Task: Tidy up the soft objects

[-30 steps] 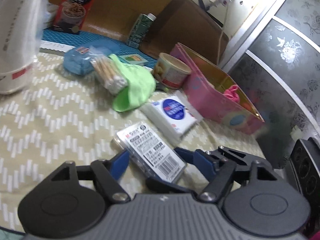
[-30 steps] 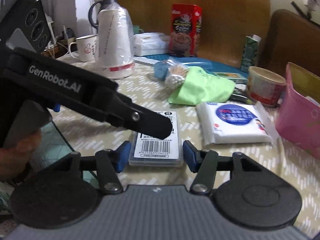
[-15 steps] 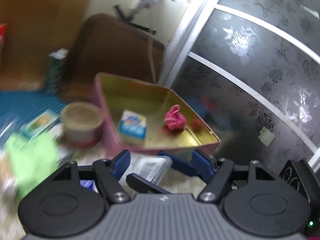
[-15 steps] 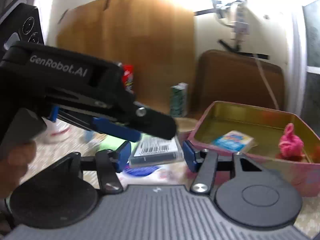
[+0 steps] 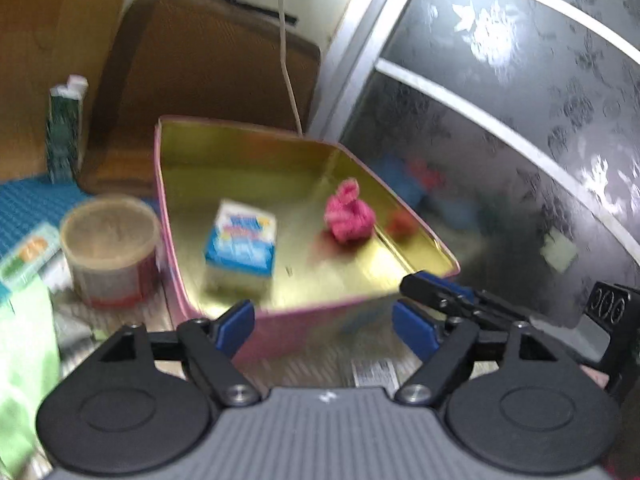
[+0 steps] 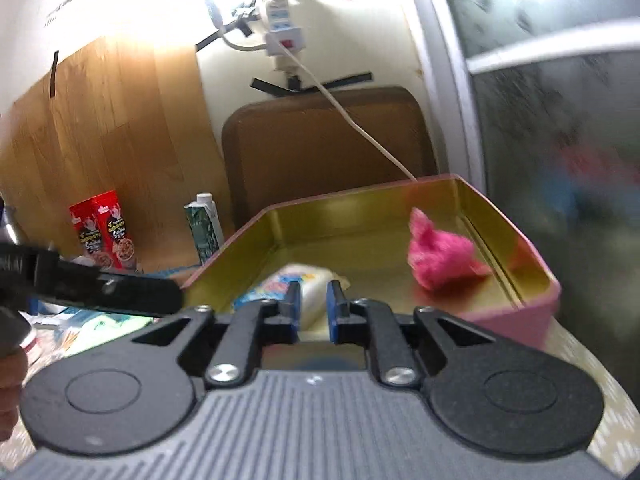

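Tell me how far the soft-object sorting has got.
Done: a tissue pack and a pink fluffy ball lie inside the pink tin. In hand: nothing that shows; the left gripper is opening, empty, at the tin's near wall, and the right gripper is closing with nothing clearly gripped. Left: the green cloth lies outside the tin.
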`<control>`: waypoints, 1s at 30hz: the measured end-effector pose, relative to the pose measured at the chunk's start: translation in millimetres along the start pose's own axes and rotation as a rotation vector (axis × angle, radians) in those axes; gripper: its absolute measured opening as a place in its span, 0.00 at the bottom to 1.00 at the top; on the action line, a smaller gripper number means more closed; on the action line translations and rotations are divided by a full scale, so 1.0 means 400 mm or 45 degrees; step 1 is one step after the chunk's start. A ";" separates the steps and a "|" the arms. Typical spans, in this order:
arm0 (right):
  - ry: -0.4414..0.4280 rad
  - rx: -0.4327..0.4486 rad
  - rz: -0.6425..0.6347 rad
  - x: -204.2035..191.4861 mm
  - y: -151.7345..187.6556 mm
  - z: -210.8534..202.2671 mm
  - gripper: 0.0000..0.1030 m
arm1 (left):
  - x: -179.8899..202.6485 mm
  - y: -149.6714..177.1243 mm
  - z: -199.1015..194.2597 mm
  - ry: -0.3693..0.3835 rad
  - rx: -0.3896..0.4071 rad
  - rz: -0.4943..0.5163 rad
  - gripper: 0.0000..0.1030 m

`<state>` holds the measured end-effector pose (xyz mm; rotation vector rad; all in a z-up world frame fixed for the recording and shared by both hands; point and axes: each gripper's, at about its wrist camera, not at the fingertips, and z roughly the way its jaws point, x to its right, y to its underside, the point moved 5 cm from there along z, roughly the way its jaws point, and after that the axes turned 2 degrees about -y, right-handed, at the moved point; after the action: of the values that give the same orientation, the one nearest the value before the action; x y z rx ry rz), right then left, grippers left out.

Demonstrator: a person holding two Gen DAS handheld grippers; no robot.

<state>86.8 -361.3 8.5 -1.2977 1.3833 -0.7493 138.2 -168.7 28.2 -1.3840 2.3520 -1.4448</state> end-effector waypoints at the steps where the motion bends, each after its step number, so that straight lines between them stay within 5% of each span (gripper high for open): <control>1: 0.002 -0.009 0.015 0.022 0.010 -0.017 0.34 | 0.003 0.010 0.009 0.013 -0.022 -0.011 0.76; 8: -0.036 -0.157 0.041 0.037 0.142 -0.122 0.44 | 0.065 0.098 0.087 0.149 -0.221 0.011 0.76; 12: -0.044 -0.210 -0.190 -0.047 0.227 -0.159 0.67 | 0.098 0.132 0.148 0.195 -0.323 0.047 0.77; 13: -0.028 -0.206 -0.269 -0.068 0.242 -0.159 0.68 | 0.100 0.145 0.165 0.226 -0.353 0.040 0.85; 15: 0.009 -0.213 -0.369 -0.097 0.268 -0.144 0.68 | 0.111 0.150 0.174 0.282 -0.313 0.050 0.89; 21: 0.075 -0.131 -0.299 -0.124 0.278 -0.101 0.67 | 0.113 0.161 0.155 0.246 -0.298 0.029 0.86; 30: 0.111 0.067 -0.376 -0.176 0.251 -0.172 0.66 | 0.172 0.104 0.085 0.280 -0.169 0.097 0.86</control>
<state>-17.7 -286.5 -48.4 -1.4599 1.2443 -1.0458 85.5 -234.2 4.6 -1.2025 2.6476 -1.5155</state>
